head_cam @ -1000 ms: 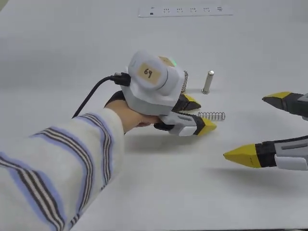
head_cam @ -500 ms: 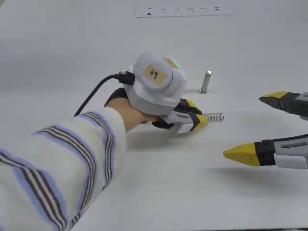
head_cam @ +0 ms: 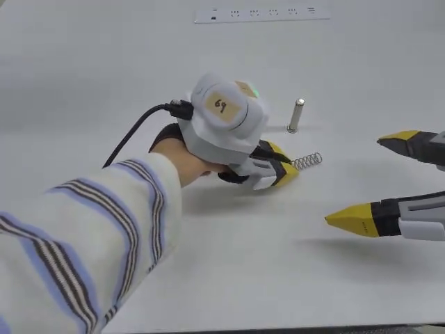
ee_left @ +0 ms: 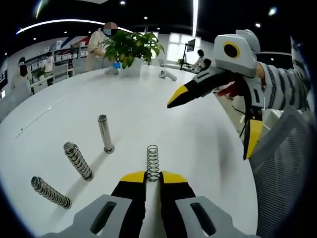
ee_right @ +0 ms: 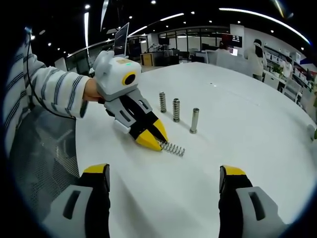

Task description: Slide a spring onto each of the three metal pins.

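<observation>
Gripping the spring (head_cam: 308,161) by one end in clenched left tongs (head_cam: 286,172) mid-frame, seemingly to lift it onto the bare pin (head_cam: 296,115) above, with right tongs (head_cam: 354,182) spread wide lower right.

Left gripper (ee_left: 153,175) at view bottom, yellow-tipped jaws pinched on near end of loose spring (ee_left: 152,159). Spring runs straight ahead from tips, over white counter (ee_left: 148,106). Ahead-left of tips: bare pin (ee_left: 104,134), upright. Further left, closer in: sleeved pin (ee_left: 78,161) and second sleeved pin (ee_left: 49,192), each wearing spring. Ahead-right: right gripper (ee_left: 208,130), raised, jaws wide apart, striped sleeve (ee_left: 280,84) behind.
</observation>
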A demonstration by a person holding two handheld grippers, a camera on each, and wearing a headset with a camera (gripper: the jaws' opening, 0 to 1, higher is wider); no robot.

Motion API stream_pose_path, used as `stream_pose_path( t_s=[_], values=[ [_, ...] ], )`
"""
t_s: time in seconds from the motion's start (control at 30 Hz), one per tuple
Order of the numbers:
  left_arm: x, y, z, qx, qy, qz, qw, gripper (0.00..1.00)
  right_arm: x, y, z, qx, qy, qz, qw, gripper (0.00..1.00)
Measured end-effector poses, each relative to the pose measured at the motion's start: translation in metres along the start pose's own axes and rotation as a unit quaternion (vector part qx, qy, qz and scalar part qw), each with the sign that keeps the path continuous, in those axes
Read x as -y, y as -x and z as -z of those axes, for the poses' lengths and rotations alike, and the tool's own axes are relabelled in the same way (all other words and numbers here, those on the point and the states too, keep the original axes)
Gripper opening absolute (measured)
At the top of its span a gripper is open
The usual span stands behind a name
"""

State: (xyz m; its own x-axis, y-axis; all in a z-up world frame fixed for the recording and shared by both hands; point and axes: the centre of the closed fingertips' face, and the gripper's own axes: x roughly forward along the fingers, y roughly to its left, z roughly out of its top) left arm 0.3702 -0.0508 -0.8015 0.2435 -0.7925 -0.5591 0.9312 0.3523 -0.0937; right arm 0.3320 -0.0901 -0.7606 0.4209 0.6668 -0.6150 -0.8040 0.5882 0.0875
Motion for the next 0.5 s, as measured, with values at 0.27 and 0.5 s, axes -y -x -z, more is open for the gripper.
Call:
stream_pose_path(
  t_s=[0.27, 0.5],
  values=[
    [0.002, 0.008, 0.006, -0.009, 0.019, 0.01, 0.9997, 0.02, 0.002, 0.002, -0.004, 0.007, 0.0, 0.004, 1.0, 0.89],
    [0.01, 0.021, 0.001, 0.005, 0.011, 0.015, 0.9998, 0.02, 0.002, 0.004, -0.002, 0.008, -0.005, 0.002, 1.0, 0.88]
  ],
)
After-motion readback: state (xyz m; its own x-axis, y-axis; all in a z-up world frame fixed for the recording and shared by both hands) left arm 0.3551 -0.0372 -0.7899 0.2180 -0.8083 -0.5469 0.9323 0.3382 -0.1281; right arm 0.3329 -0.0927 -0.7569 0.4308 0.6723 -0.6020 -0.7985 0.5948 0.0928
